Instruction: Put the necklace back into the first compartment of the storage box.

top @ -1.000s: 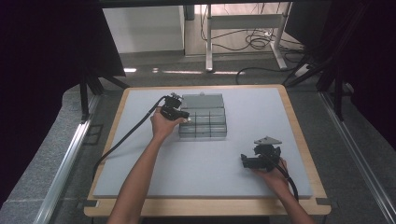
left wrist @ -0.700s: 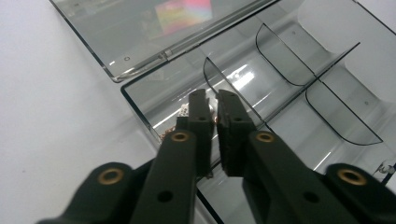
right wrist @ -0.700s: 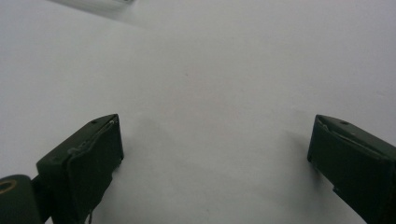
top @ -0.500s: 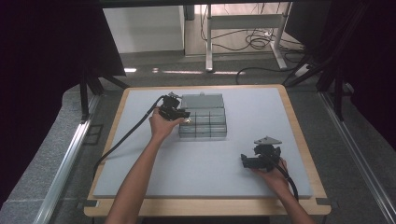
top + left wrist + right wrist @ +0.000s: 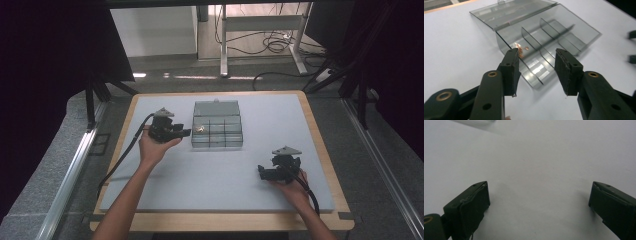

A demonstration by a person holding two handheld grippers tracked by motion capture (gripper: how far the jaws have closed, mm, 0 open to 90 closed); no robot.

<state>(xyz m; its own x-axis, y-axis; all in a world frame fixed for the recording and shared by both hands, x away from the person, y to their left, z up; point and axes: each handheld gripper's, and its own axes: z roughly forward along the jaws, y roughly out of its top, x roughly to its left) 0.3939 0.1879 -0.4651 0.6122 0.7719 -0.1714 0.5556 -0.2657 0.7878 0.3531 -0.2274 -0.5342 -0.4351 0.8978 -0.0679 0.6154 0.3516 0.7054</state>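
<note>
On the table point(image 5: 310, 120) — one compartment box point(image 5: 217, 131), two grippers point(image 5: 172, 131) point(image 5: 272, 172).

Clear divided box, lid open, just ahead of our left gripper

We saw a clear, smoky-grey plastic organizer box point(image 5: 217, 130) lying flat on the pale table, just beyond the tips of our left gripper point(image 5: 184, 133) and well apart from our right gripper point(image 5: 261, 171), up and to its left. Its hinged lid point(image 5: 511, 11) was swung open and lay flat on the far side. Thin dividers split the tray into small compartments, and a few small copper-coloured pieces point(image 5: 521, 49) sat in the one nearest our left gripper's jaws.
</note>
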